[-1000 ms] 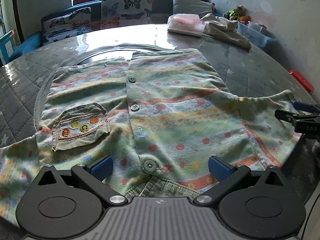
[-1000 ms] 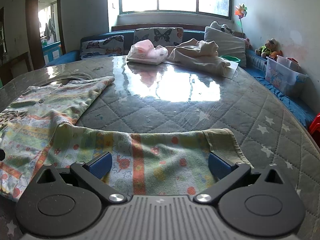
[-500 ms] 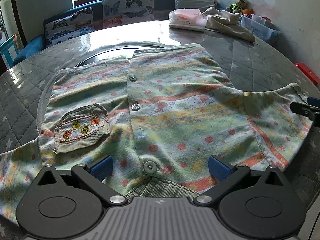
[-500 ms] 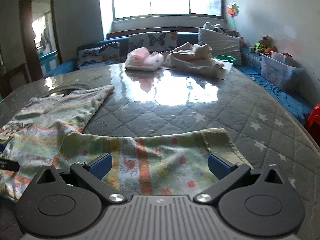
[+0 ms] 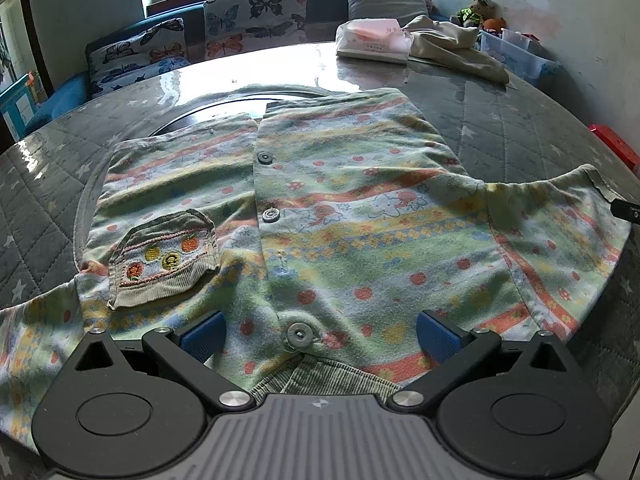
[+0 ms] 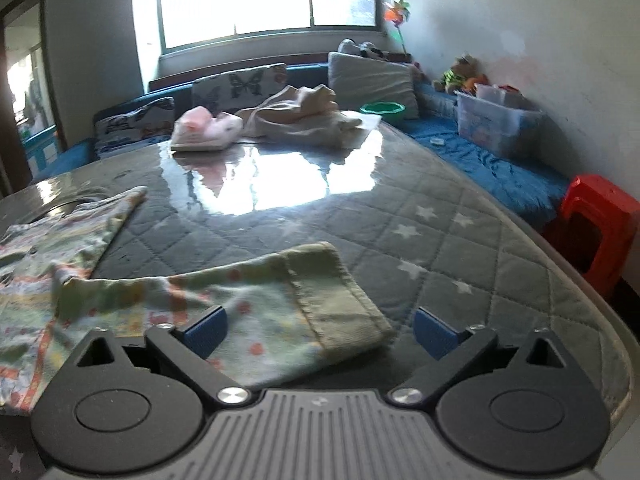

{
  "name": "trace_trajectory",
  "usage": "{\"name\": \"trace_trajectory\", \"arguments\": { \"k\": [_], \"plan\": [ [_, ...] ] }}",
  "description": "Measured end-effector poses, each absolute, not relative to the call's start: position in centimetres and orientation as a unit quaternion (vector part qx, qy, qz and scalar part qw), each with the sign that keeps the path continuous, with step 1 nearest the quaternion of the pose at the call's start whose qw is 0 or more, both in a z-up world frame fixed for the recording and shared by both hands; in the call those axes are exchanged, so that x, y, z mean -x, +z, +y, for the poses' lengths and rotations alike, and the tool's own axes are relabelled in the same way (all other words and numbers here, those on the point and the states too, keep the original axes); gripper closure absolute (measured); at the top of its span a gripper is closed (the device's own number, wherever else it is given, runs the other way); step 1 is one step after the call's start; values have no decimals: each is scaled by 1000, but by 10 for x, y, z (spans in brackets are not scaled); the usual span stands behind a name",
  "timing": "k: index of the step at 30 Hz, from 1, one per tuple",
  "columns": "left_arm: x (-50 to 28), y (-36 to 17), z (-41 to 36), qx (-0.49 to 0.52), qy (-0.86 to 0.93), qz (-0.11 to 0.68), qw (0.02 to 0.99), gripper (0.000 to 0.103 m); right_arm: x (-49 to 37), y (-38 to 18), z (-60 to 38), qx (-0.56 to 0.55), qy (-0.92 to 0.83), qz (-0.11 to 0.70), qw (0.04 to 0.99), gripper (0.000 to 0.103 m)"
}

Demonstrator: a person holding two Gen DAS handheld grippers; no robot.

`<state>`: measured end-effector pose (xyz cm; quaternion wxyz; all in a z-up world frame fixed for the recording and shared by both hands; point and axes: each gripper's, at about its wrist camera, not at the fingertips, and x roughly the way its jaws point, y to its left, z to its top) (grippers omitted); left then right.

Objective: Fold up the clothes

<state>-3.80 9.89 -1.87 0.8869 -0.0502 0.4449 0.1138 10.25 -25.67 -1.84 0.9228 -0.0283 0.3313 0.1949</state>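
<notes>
A child's patterned button-up shirt (image 5: 340,208) lies spread face up on the grey quilted table (image 5: 520,120), with a corduroy chest pocket (image 5: 164,260) and several buttons down the front. My left gripper (image 5: 318,330) is open just above the collar end. The shirt's right sleeve (image 6: 256,308) stretches toward the table edge, ending in a ribbed cuff (image 6: 340,300). My right gripper (image 6: 320,326) is open over that cuff. Its tip (image 5: 626,210) shows at the far right edge of the left wrist view.
A pink packet (image 6: 206,130) and a beige garment (image 6: 304,118) lie at the table's far side. A sofa with butterfly cushions (image 5: 256,20) stands behind. A clear bin (image 6: 496,126) and a red stool (image 6: 596,220) stand to the right.
My right gripper has moved right along the sleeve toward the cuff, sliding out of the left wrist view. The left gripper has risen slightly. Both stay open.
</notes>
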Motion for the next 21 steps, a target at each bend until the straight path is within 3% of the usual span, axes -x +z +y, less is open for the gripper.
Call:
{"name": "trace_trajectory", "arguments": {
  "k": [11,16,18,21],
  "plan": [
    [38,-19,98,47,113,446,886,0,-105,-22,-262,20,169,345,923,31],
    [38,-19,98,47,113,447,886,0,-106,-20,-262,21,162,346,924,56],
    [38,-18,99,47,113,447,886,0,-106,-19,-263,18,164,347,923,60],
    [38,-19,98,47,114,447,886,0,-107,-18,-265,10,170,348,922,74]
  ]
}}
